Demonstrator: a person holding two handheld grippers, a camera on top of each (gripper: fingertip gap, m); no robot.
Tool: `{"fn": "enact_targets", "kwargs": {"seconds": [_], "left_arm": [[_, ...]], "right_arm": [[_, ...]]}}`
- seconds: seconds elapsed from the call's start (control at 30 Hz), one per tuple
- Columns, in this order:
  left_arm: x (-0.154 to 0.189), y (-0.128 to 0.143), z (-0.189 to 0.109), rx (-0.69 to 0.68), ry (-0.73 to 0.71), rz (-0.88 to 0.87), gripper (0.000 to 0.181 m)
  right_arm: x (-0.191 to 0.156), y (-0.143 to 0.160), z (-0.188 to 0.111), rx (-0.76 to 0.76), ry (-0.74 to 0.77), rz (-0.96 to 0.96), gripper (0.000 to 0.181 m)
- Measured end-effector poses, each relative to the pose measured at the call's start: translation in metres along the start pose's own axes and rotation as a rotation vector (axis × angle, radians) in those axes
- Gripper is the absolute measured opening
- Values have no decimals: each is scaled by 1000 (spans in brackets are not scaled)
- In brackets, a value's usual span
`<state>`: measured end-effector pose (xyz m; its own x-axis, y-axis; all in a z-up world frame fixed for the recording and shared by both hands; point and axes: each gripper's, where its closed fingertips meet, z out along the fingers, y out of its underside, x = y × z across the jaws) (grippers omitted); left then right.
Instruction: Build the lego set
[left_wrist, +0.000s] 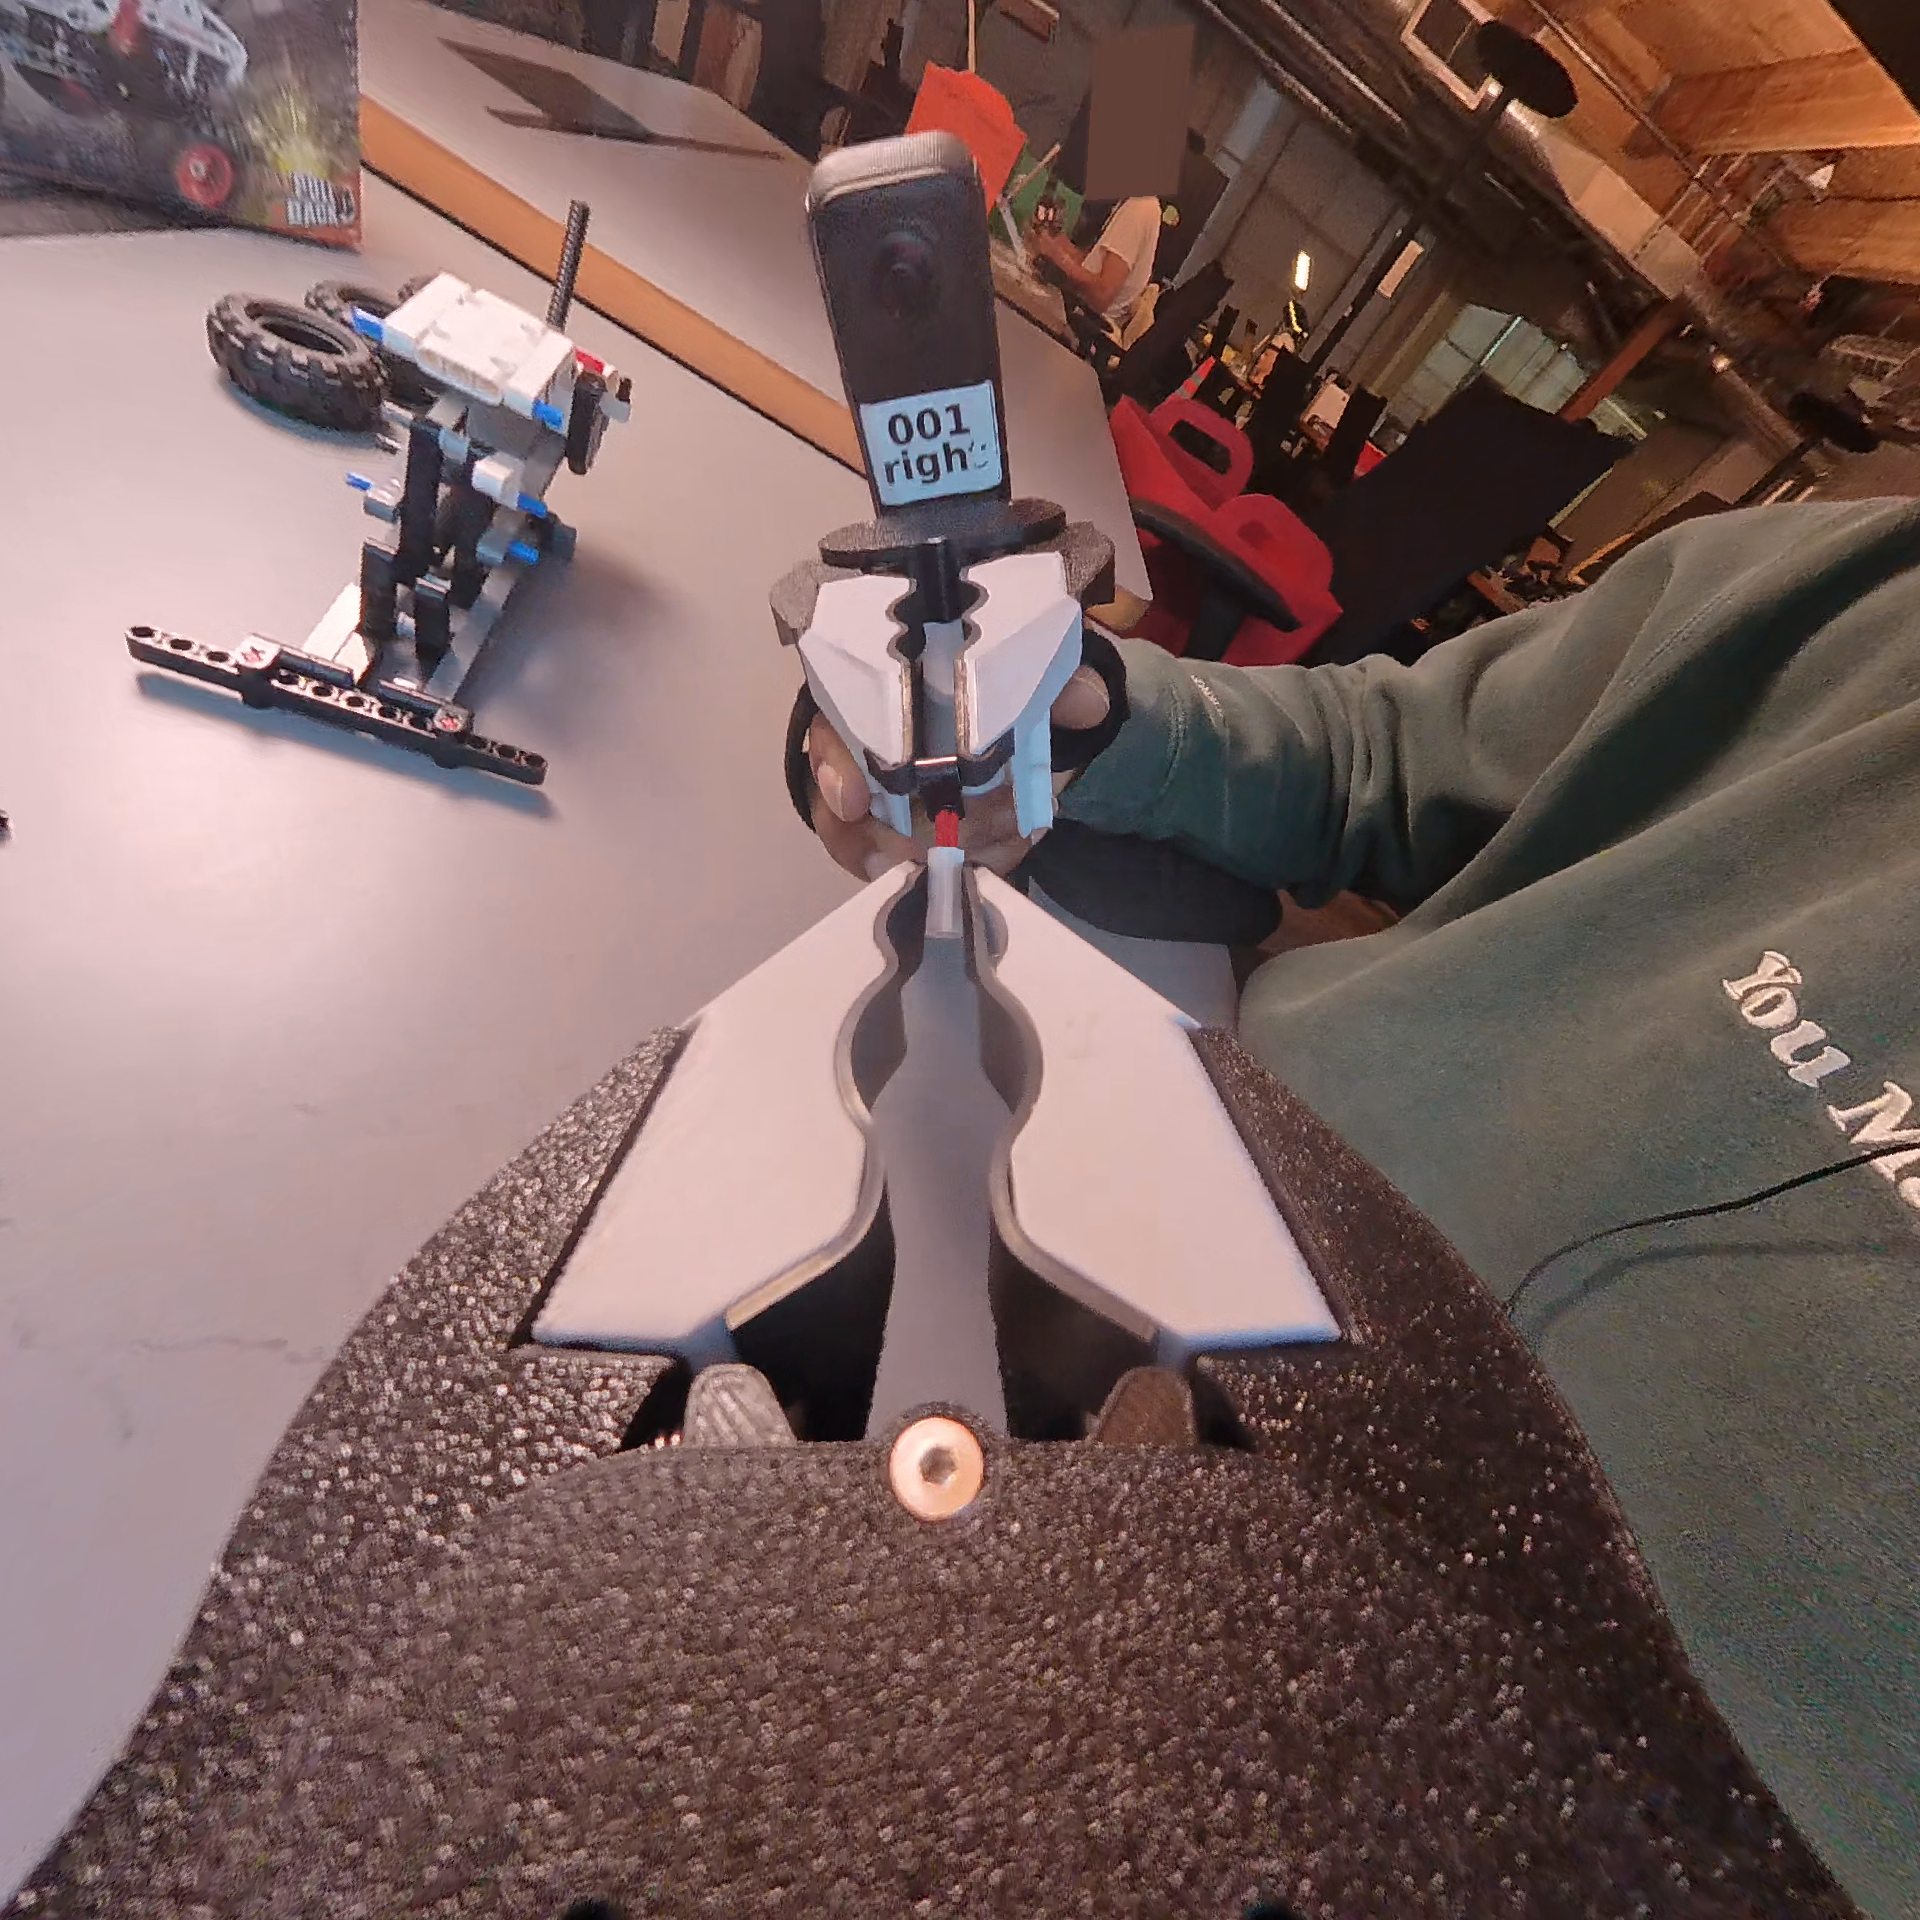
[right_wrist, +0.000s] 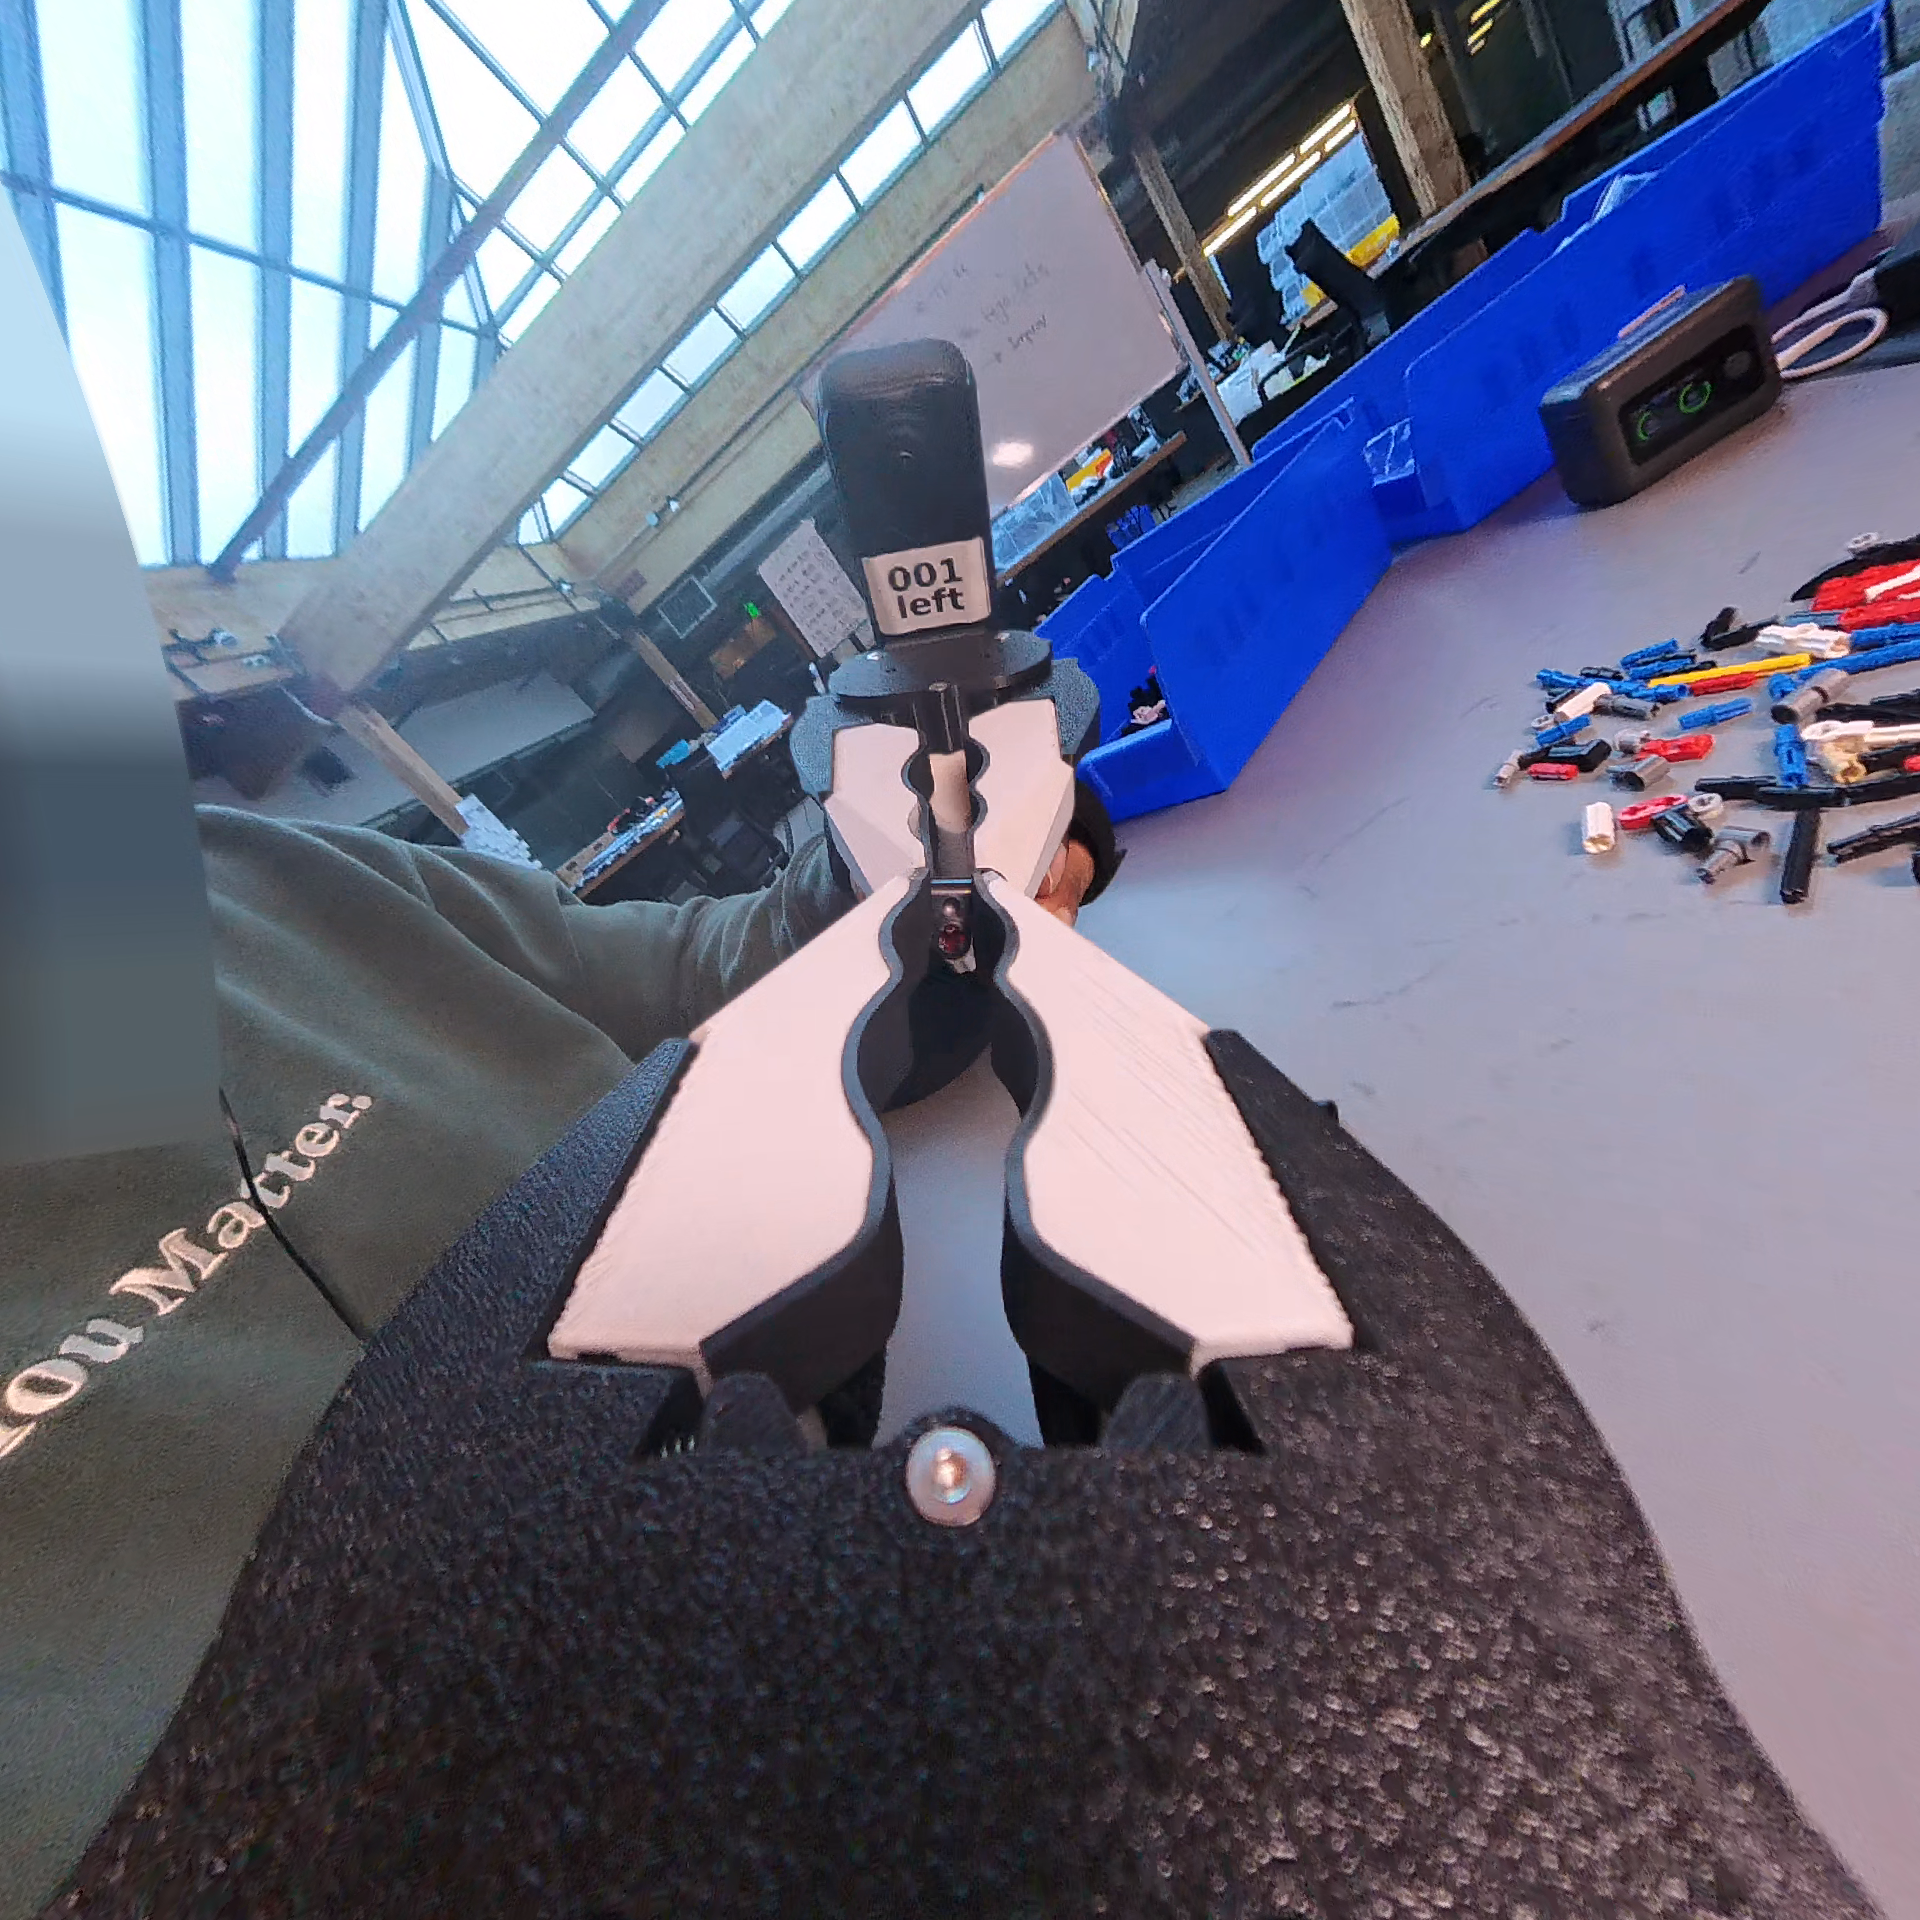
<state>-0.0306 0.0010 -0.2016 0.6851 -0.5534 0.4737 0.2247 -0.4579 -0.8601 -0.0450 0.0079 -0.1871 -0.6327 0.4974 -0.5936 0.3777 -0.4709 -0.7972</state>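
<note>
Grey surface (left_wrist: 260, 1039) below: left gripper (left_wrist: 943, 914) pinches a white sleeve (left_wrist: 943, 899), right gripper (left_wrist: 928, 774) clamps a black piece with red axle (left_wrist: 947, 828); slight misalignment could drop either.

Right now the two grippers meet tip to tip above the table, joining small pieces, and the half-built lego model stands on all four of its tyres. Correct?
Not quite. In the left wrist view the half-built lego model has no tyres mounted; two black tyres lie loose on the table behind it. The rest holds: the left gripper and right gripper meet tip to tip, joining small pieces.
</note>
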Motion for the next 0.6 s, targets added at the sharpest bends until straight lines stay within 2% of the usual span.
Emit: {"fn": "enact_targets", "kwargs": {"seconds": [0.17, 0.43, 0.47, 0.6], "left_arm": [[-4, 9, 3, -28, 12, -78, 6], [-11, 6, 4, 12, -6, -111, 6], [-17, 11, 5, -21, -48, -75, 6], [-48, 56, 11, -295, -287, 167, 6]], "right_arm": [[7, 13, 4, -71, 29, 61, 7], [14, 2, 2, 10, 58, 109, 7], [16, 1, 0, 8, 73, 100, 7], [24, -1, -10, -29, 131, 31, 7]]}}
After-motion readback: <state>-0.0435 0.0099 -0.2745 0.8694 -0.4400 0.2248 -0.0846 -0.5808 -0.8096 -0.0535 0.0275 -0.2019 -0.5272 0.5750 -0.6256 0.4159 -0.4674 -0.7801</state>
